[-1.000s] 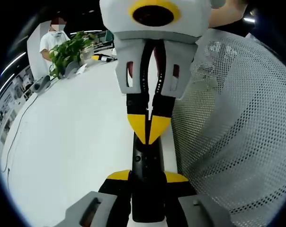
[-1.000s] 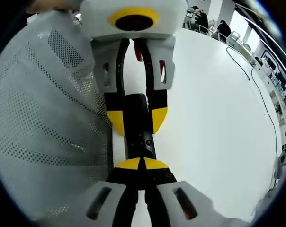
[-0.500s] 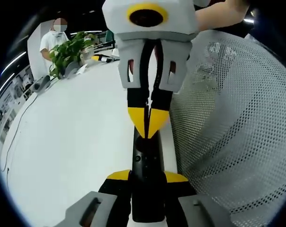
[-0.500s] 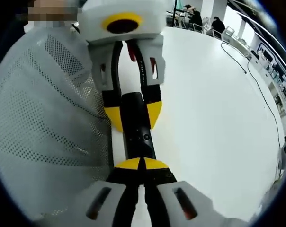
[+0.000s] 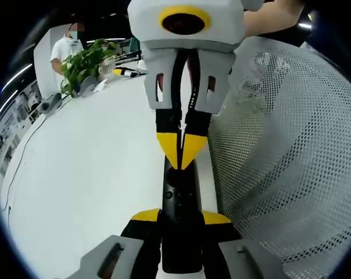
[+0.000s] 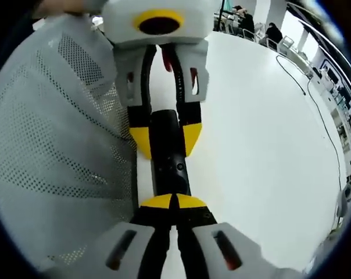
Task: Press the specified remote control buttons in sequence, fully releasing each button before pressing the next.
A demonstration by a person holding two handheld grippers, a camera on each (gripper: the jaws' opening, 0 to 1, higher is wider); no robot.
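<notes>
A broad white surface [image 5: 88, 174] is seen, with a potted plant [image 5: 82, 64] at its far edge and a white mesh panel [image 5: 286, 157] beside it. The black remote [image 5: 180, 197] is clamped between the left gripper [image 5: 180, 220] jaws. The right gripper [image 6: 174, 203], jaws closed together, rests on its end. Button labels cannot be made out.
</notes>
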